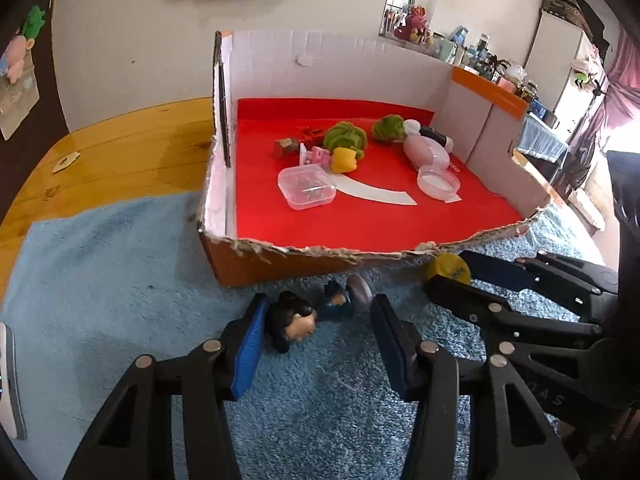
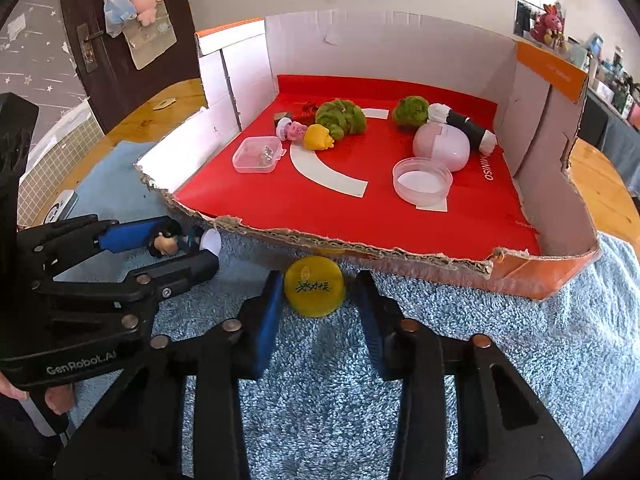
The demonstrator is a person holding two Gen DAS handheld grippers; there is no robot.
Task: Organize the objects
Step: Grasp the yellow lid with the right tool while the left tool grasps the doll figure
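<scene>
A small doll figure (image 1: 308,314) with black hair lies on the blue towel, between the open fingers of my left gripper (image 1: 316,316); it also shows in the right wrist view (image 2: 176,240). A yellow round disc (image 2: 314,286) with black writing lies on the towel between the open fingers of my right gripper (image 2: 318,292), just in front of the cardboard box (image 2: 360,246); it also shows in the left wrist view (image 1: 448,270). The box has a red floor and holds several small things: green pompoms (image 2: 340,116), clear cases (image 2: 258,154), a pink case (image 2: 440,146).
The blue towel (image 2: 500,340) covers the wooden table (image 1: 120,144) in front of the box. The box's front edge is torn and low; its other walls are tall. A white device (image 1: 10,384) lies at the towel's left edge.
</scene>
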